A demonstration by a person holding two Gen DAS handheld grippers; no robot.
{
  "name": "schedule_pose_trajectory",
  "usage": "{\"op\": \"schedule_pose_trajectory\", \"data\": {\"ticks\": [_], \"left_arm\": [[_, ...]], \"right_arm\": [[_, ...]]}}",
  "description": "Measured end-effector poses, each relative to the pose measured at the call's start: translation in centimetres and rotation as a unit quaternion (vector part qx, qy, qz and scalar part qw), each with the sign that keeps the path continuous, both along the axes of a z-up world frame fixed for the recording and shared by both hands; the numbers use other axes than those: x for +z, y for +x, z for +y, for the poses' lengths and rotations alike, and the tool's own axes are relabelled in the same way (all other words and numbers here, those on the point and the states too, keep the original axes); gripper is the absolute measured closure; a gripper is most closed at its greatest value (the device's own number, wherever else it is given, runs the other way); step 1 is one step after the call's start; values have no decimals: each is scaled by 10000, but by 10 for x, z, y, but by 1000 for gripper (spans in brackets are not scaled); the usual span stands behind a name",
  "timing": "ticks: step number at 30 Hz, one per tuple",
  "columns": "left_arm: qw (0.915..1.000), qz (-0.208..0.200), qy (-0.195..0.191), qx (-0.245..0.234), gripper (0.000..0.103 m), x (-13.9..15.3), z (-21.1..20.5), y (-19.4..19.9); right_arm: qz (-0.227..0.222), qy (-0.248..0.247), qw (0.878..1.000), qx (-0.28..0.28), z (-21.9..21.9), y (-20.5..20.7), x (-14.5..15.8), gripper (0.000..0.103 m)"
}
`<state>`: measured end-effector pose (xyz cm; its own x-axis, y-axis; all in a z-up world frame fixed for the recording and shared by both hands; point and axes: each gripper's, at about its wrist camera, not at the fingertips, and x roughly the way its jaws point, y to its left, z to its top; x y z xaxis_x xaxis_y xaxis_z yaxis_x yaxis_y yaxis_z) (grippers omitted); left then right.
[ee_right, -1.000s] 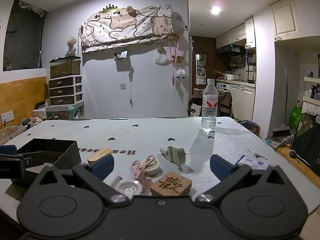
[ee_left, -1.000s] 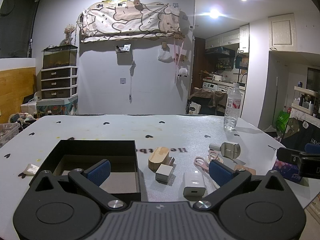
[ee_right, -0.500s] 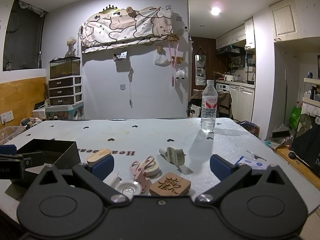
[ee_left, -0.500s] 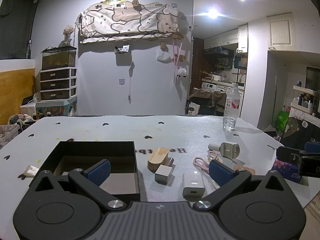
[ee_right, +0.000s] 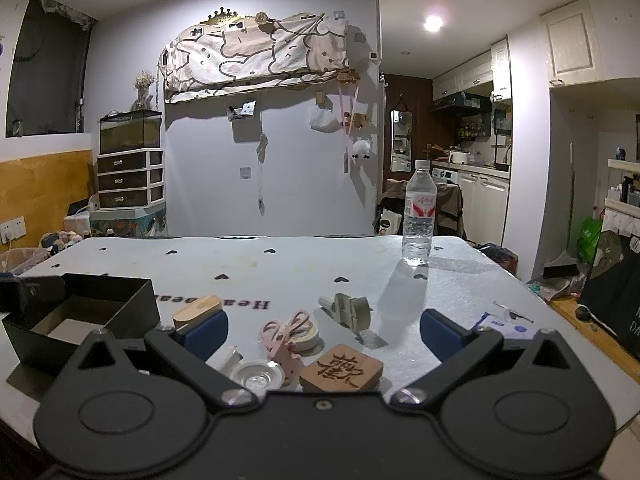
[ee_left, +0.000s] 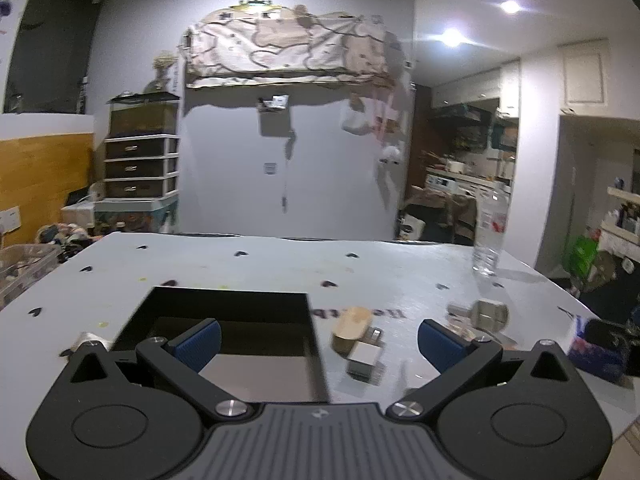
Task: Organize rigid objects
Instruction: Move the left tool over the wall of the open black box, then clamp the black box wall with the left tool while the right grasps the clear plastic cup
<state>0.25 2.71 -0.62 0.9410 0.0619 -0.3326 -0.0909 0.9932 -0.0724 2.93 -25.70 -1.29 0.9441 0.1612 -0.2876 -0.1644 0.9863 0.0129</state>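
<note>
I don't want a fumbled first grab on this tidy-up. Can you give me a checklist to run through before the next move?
1. Left gripper open and holding nothing: ok.
2. Right gripper open and holding nothing: ok.
3. Black box open on top, ready to take items: ok.
4. Nearest targets in sight, the carved wooden block and pink scissors in front of the right gripper: ok.
5. Left wrist view sharp enough to aim: not ok, it is blurred.
6. Water bottle upright, well behind the clutter: ok.
</note>
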Motion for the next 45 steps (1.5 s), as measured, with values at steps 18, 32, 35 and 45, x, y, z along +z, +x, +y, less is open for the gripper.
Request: {"op": "schedule_pose_trajectory", "data": {"ticks": [18, 32, 35, 45], "left_arm": [[9955, 508, -198, 772, 0, -8, 101, 3], [9907, 661, -390, 1123, 8, -30, 150, 21], [9899, 748, -394, 1137, 19, -33, 154, 30], [9855, 1118, -596, 1131, 59, -42, 168, 53]], "right_arm": [[353, 480, 9964, 608, 23, 17, -33, 0], [632, 118, 9959, 630, 47, 55, -71, 1], [731, -17, 9953, 631, 52, 67, -75, 10], [1143, -186, 9895, 860, 61, 89, -80, 22]]}}
